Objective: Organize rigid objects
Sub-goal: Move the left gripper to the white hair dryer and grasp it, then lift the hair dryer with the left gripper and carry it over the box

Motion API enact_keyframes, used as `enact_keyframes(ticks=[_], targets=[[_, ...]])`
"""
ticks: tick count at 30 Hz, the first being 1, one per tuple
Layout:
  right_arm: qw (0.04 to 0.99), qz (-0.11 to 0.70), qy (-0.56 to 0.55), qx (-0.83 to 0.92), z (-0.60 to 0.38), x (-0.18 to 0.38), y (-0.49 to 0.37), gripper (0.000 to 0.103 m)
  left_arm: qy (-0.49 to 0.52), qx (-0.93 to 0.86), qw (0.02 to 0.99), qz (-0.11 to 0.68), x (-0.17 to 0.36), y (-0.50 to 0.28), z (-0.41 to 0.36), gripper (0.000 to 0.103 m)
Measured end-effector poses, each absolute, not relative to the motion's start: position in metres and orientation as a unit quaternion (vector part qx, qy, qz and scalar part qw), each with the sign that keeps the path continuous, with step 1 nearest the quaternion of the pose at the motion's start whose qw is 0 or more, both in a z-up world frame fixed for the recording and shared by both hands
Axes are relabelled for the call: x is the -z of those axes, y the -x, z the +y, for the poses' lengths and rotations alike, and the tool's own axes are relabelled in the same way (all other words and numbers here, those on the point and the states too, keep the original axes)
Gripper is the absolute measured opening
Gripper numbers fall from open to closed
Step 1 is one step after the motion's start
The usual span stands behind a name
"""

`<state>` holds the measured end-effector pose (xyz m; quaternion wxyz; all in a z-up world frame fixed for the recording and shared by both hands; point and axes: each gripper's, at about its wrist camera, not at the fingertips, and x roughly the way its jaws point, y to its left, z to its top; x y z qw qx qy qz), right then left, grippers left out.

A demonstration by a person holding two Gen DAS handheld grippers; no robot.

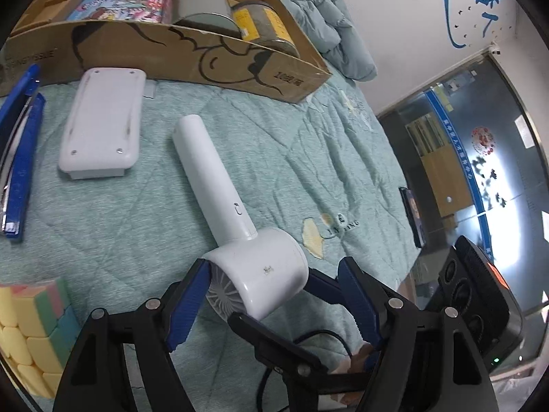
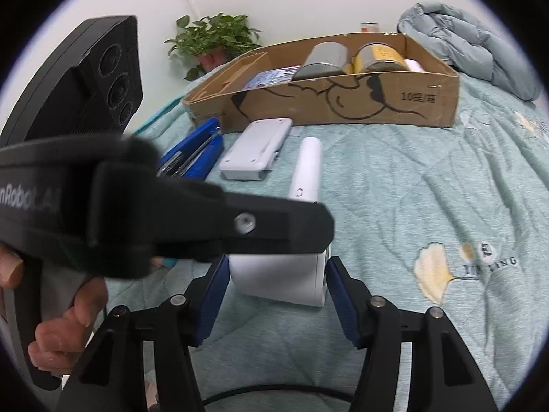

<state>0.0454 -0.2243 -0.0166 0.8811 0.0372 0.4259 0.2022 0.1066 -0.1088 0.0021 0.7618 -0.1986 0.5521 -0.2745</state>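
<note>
Left wrist view: a white handheld fan [image 1: 240, 240] lies on a green quilt [image 1: 137, 240], its handle running toward the upper left of the frame and its round head at lower centre. The left gripper [image 1: 274, 295] stands open around the head; its left blue pad sits at the head's grille edge, while the right pad stands clear of it. The other gripper's blue finger reaches in from the lower right, under the head. Above the fan, a cardboard box [image 1: 192, 58] crosses the top of the frame and holds a grey can [image 1: 202, 3], a yellow-labelled can [image 1: 260, 24] and a colourful pack [image 1: 123, 5]. A white case [image 1: 103, 123] lies just before the box, a blue stapler [image 1: 17, 158] at the left edge, a pastel cube [image 1: 31, 336] at lower left.

Right wrist view: the right gripper [image 2: 276, 286] flanks the fan head [image 2: 281, 279] at lower centre, its blue pads just beside the head's two sides; whether they press on it cannot be told. The left gripper's black body crosses the left half of the frame, held by a hand [image 2: 65, 329]. A potted plant [image 2: 216, 41] stands at upper centre, a folded jacket [image 2: 470, 44] at upper right.
</note>
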Motion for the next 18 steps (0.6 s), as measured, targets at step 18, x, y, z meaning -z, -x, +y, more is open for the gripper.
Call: enact_keyframes(ticks=[18], targets=[[0.862, 0.454, -0.125, -0.187, -0.24, 0.017, -0.05, 0.057, 0.155, 0.238, 0.752, 0.594, 0.023, -0.174, -0.122, 0.039]])
